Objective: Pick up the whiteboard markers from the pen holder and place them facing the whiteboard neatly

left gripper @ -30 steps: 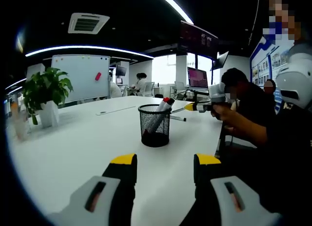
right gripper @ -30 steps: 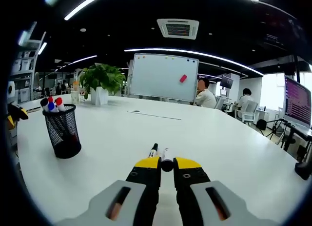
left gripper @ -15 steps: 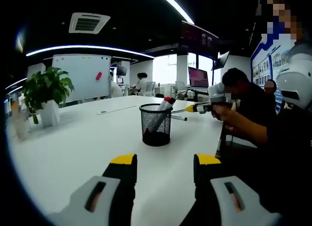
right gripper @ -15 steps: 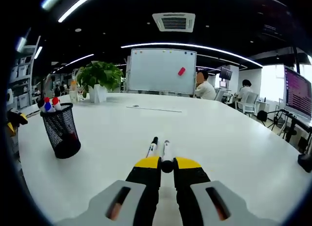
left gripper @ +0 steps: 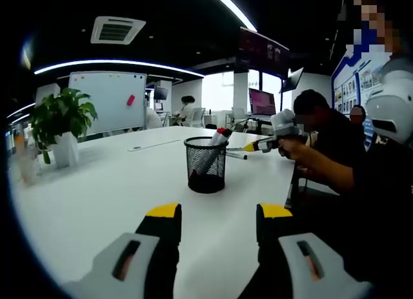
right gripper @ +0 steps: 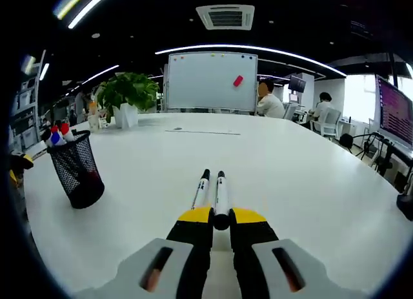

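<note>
Right claw [right gripper: 221, 215] hides the gripped marker's [right gripper: 221, 194] rear end.

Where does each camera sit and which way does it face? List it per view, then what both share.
Left gripper view: rides the left gripper, jaws apart, low over the table, facing the pen holder with markers; a person's hand holds the right gripper beyond it.
Right gripper view: rides the right gripper, shut on a marker beside a laid marker, facing the whiteboard; the left gripper's tip shows at the left edge.
Shared: table, pen holder, plant, whiteboard.
</note>
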{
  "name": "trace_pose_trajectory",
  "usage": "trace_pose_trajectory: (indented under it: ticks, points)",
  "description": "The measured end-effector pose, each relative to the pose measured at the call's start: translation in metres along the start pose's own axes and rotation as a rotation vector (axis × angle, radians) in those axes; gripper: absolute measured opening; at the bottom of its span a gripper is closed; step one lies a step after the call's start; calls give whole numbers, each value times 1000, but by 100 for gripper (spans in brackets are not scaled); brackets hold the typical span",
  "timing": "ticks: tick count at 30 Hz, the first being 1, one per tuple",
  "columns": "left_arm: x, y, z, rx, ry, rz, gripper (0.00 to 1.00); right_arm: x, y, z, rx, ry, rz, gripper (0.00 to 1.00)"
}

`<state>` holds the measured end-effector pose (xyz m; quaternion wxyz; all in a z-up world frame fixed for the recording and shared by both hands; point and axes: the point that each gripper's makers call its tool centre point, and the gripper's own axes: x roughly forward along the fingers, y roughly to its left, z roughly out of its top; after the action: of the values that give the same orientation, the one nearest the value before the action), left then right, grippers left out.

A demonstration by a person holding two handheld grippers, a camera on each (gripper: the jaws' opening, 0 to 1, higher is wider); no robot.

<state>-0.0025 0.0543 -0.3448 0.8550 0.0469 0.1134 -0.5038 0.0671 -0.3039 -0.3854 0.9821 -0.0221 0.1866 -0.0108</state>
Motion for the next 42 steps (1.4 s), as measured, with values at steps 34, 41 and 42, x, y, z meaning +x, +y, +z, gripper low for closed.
trace_pose_trajectory:
  ticks: [34, 41, 42]
  points:
    - [1, -1, -2, 2, 3, 0, 48, 6, -4, -13, 34, 51, 12, 14]
    - [0, -1, -1, 3, 3, 1, 47, 7, -5, -14, 46, 54, 14, 13]
    - [0, -1, -1, 3, 3, 1, 47, 7, -5, -14, 49, 55, 14, 13]
